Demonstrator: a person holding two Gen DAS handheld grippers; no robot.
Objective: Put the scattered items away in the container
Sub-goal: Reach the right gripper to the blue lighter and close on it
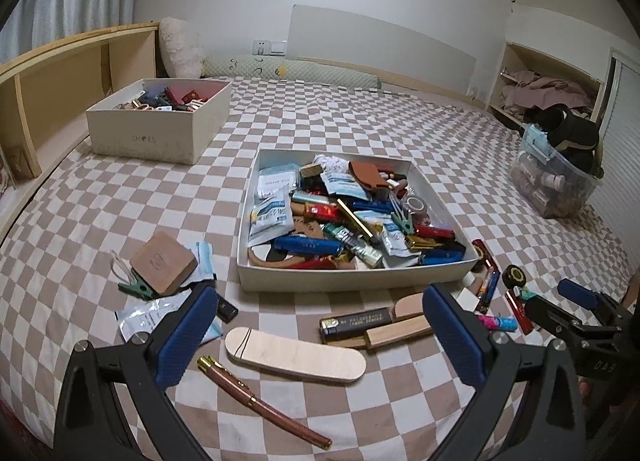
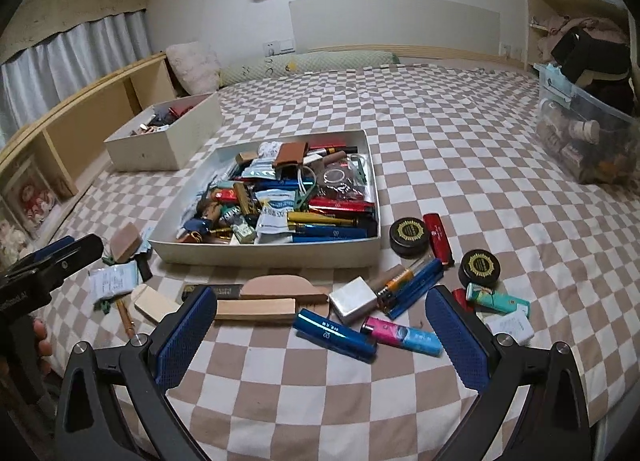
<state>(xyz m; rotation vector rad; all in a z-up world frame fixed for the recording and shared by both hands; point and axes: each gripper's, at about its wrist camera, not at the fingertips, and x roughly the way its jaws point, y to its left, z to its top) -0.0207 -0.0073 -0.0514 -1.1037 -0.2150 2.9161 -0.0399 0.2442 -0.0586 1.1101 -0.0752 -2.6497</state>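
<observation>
A shallow white tray [image 1: 352, 281] [image 2: 264, 257] full of small items sits mid-bed on the checked sheet. My left gripper [image 1: 320, 325] is open and empty above a flat wooden oval [image 1: 296, 355], a brown pen [image 1: 264, 401] and a dark tube [image 1: 356, 325]. My right gripper [image 2: 320, 321] is open and empty above a blue tube [image 2: 334, 335], a pink and blue lighter [image 2: 402, 335], a silver box [image 2: 354, 299] and wooden blocks [image 2: 256, 309]. Two black round tins [image 2: 410, 237] lie right of the tray.
A deeper white box [image 1: 160, 133] [image 2: 164, 141] with items stands far left by a wooden shelf [image 1: 60, 73]. A clear plastic bin [image 1: 556, 181] [image 2: 588, 141] stands far right. A brown square block [image 1: 162, 263] and sachets lie left of the tray.
</observation>
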